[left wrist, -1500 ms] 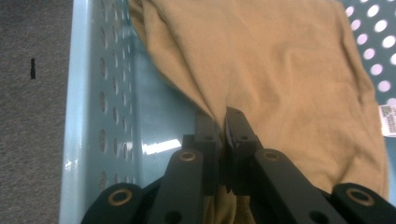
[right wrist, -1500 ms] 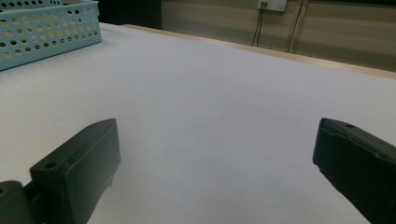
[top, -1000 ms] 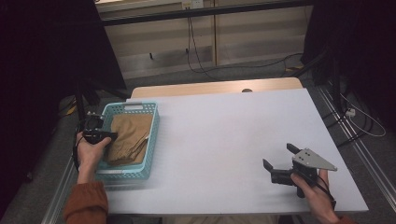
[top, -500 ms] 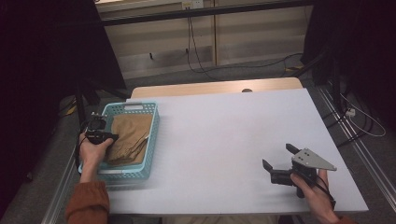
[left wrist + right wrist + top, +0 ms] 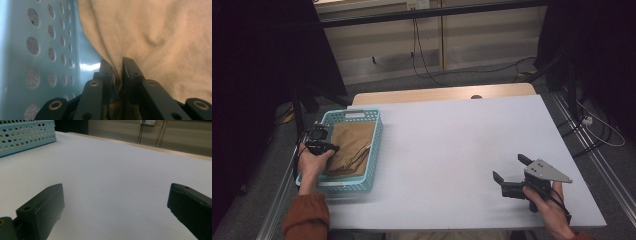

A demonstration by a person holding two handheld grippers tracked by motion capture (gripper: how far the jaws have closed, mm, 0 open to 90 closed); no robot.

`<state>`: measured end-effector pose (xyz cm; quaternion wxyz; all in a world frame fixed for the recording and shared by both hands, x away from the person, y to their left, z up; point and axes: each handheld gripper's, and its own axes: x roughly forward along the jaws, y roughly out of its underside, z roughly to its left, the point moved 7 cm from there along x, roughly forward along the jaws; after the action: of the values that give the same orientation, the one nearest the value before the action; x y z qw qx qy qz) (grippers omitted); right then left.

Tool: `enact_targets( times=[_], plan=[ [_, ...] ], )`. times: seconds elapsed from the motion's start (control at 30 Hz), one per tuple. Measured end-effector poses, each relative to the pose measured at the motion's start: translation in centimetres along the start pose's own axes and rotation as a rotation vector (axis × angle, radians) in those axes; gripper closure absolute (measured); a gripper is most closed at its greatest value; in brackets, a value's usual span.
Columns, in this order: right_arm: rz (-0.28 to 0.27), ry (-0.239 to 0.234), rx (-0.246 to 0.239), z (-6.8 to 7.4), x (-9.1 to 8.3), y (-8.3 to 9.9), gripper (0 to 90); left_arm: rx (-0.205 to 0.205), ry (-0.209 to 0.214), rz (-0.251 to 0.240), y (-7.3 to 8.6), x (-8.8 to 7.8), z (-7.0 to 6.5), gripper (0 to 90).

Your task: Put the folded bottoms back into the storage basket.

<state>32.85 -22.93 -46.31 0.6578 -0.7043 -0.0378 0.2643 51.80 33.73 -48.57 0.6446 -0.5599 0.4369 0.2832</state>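
Note:
A light blue perforated basket (image 5: 357, 114) sits at the table's left edge with a tan cloth (image 5: 354, 142) lying in it. My left gripper (image 5: 328, 146) reaches into the basket at its left side. In the left gripper view the jaws (image 5: 117, 63) pinch a fold of the tan cloth (image 5: 155, 37) next to the basket wall (image 5: 50, 50). They have just been opening a little, and the fold is still between them. My right gripper (image 5: 509, 167) rests open near the table's front right, with nothing between its jaws (image 5: 115, 202).
The white table top (image 5: 452, 140) stretches between the basket and the right gripper. The basket (image 5: 25, 135) is far off at the upper left of the right gripper view. Cables and dark stands lie on the floor beyond the table.
The left hand has shifted slightly over the basket's left side. The right hand and its gripper have stayed put.

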Motion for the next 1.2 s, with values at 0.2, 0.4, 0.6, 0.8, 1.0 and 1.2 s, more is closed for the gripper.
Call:
enact_targets(
  times=[0.2,0.4,0.6,0.8,1.0,1.2],
  plan=[
    [-0.002,0.002,0.001,0.0,0.0,0.0,0.7,0.026,0.005,-0.009,-0.1,-0.2,-0.2,71.0],
    [0.006,-0.002,0.002,0.0,0.0,0.1,0.7,0.052,0.061,-0.032,-0.4,-0.7,-0.7,58.0],
    [0.005,-0.007,0.002,0.1,0.0,0.0,0.7,0.08,0.062,-0.045,-0.7,-1.5,-1.1,52.0],
    [0.005,-0.01,0.0,0.2,0.0,0.0,0.7,0.073,0.057,-0.081,-1.1,-2.5,-1.1,44.9],
    [0.006,-0.012,0.002,0.2,0.0,0.0,0.7,0.076,0.069,-0.104,-1.3,-3.0,-0.9,39.0],
    [0.005,-0.011,0.001,0.2,0.0,0.0,0.7,0.077,0.064,-0.165,-1.8,-3.3,-0.9,28.8]
  ],
)
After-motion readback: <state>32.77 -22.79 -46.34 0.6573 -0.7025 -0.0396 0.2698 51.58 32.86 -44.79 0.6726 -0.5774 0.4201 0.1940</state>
